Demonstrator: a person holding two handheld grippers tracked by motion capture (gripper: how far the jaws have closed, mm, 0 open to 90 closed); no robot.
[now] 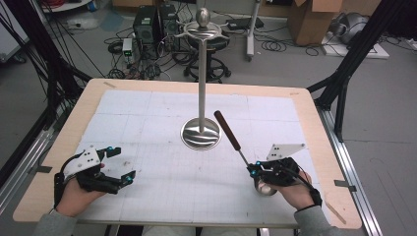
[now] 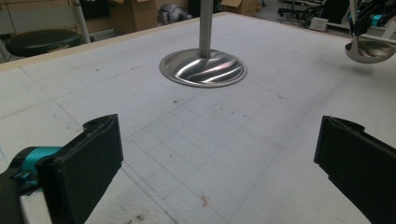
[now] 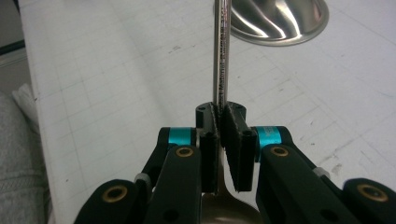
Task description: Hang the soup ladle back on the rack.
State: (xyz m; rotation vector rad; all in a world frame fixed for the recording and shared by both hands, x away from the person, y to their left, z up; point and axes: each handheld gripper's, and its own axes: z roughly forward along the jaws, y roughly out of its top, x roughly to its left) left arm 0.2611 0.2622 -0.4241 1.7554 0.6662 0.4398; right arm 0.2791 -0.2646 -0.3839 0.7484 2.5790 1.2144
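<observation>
We find the scene evenly and brightly lit from overhead, with only soft, short shadows on the white table mat. The polished stand base throws streaked glare in all three views. The high view is slightly soft and coarse throughout. In the left gripper view the near jaws are blurred, the mat beyond sharper. In the right gripper view the ladle shaft is crisp, the far table corners softening.
</observation>
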